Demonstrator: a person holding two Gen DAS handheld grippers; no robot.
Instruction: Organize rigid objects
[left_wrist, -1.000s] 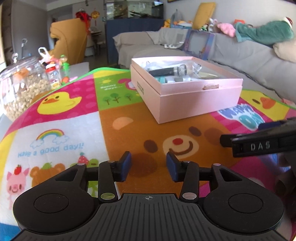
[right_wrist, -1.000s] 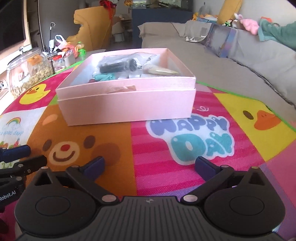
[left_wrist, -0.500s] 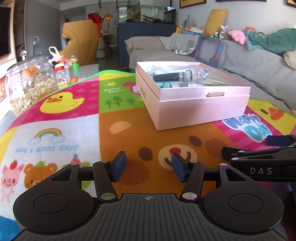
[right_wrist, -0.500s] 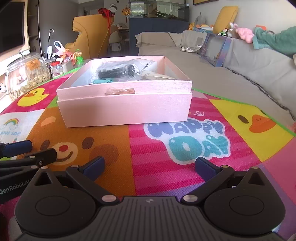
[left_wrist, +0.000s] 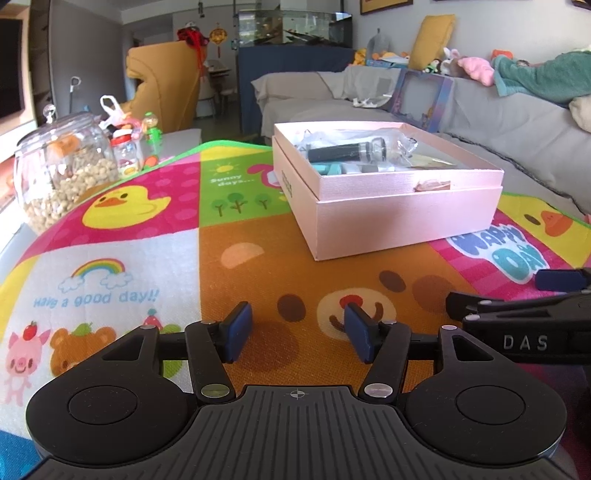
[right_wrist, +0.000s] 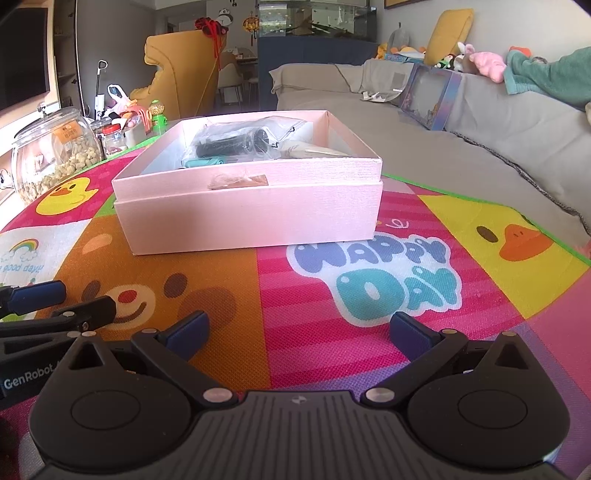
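Note:
An open pink box (left_wrist: 399, 218) (right_wrist: 251, 221) sits on a colourful cartoon mat (left_wrist: 147, 258) (right_wrist: 369, 280). Inside lie a black cylinder in clear plastic (left_wrist: 343, 151) (right_wrist: 232, 146), a teal item (left_wrist: 328, 169) (right_wrist: 201, 161) and other small pieces. My left gripper (left_wrist: 297, 334) is open and empty, low over the mat in front of the box. My right gripper (right_wrist: 299, 334) is open wide and empty, also in front of the box. Each gripper shows at the edge of the other's view: the right gripper's fingers (left_wrist: 517, 306) and the left gripper's fingers (right_wrist: 55, 302).
A glass jar of nuts (left_wrist: 62, 173) (right_wrist: 55, 155), small bottles and toys (left_wrist: 129, 147) stand past the mat's far left edge. A grey sofa (left_wrist: 517, 129) with plush toys runs along the right and back. A yellow armchair (left_wrist: 166, 85) stands behind.
Both grippers have drawn back and tilted up a little from the box. The left jaws have opened somewhat wider. Nothing was picked up.

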